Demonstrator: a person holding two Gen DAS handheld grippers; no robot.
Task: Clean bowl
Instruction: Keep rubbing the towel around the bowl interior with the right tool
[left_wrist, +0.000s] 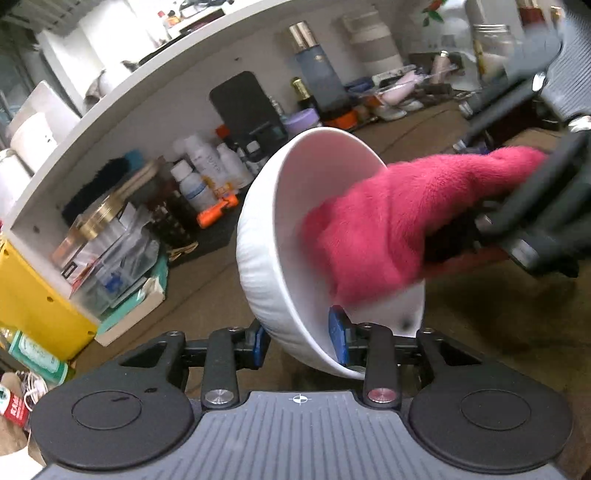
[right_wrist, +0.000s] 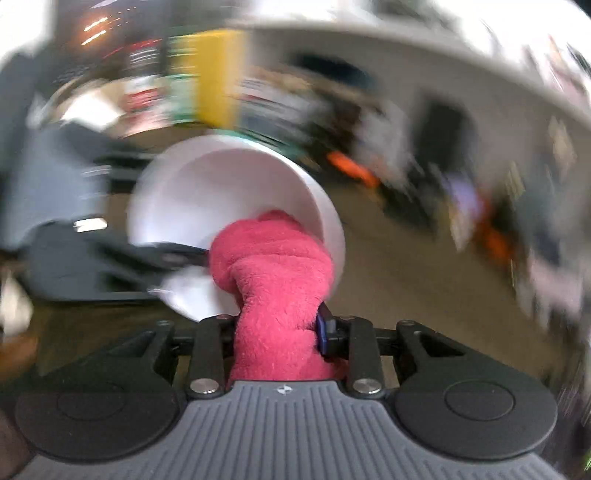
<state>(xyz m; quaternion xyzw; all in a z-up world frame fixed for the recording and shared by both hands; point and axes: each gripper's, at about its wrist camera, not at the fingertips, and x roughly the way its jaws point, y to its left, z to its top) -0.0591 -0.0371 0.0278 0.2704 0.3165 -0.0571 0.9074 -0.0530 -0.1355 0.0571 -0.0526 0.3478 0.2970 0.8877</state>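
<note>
Surface: a brown, matte table top (left_wrist: 207, 291), sharp in the left wrist view, blurred in the right wrist view (right_wrist: 399, 266).
Ahead-left of the left tongs: a yellow rectangular box (left_wrist: 37, 306) with a teal-edged flat carton (left_wrist: 136, 306) beside it.
On that carton: clear plastic boxes (left_wrist: 110, 266).
Further ahead: white plastic bottles (left_wrist: 207, 173) standing upright in a cluster, and an orange tool (left_wrist: 217, 211) lying on a dark mat (left_wrist: 218, 232).
Far ahead: a lilac round tub (left_wrist: 303, 120) and a tall blue-grey bottle with a metallic cap (left_wrist: 317, 70).
Above: a white shelf board (left_wrist: 110, 107).
</note>
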